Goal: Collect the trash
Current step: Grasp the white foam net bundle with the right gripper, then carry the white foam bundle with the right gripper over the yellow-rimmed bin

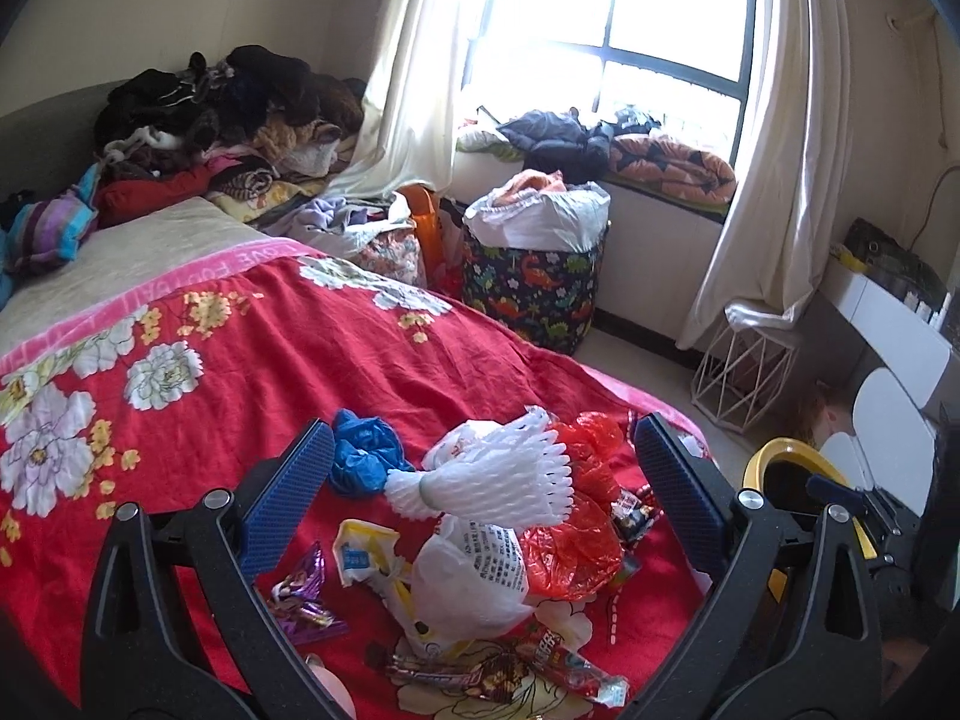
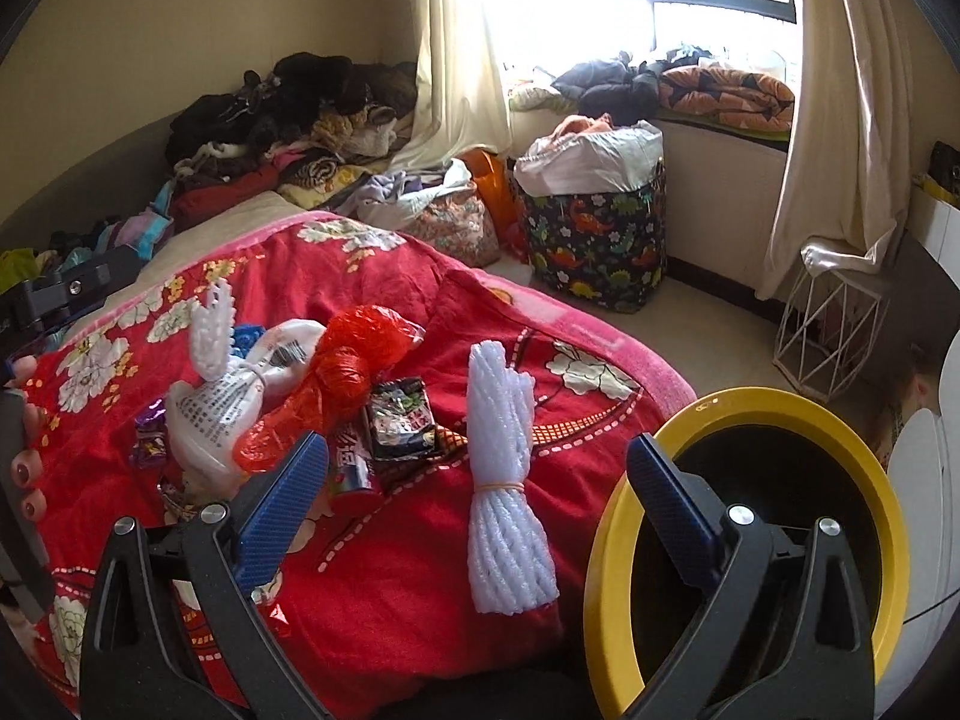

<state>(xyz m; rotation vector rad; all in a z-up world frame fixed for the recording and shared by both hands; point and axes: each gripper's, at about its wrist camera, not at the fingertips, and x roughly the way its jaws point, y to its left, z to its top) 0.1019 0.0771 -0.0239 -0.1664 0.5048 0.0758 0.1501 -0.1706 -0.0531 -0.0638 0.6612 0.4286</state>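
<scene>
Trash lies heaped on the red flowered bedspread [image 1: 252, 360]: a white foam fruit net [image 1: 498, 474], a blue plastic bag [image 1: 363, 450], a red plastic bag [image 1: 570, 546], a white printed bag [image 1: 474, 576] and several snack wrappers [image 1: 510, 669]. My left gripper [image 1: 480, 450] hovers open above this heap, nothing between its fingers. In the right wrist view a rolled white foam net [image 2: 504, 480] tied with a rubber band lies between the open fingers of my right gripper [image 2: 477, 468]. A yellow-rimmed black bin [image 2: 750, 540] stands beside the bed under the right finger [image 2: 672, 504].
A dinosaur-print basket [image 1: 540, 282] stuffed with bags stands by the window wall. Clothes [image 1: 228, 108] are piled at the head of the bed. A white wire stool [image 1: 744, 366] and white curtain [image 1: 780, 180] stand at right. A hand's fingertips [image 2: 27, 468] show at the left edge.
</scene>
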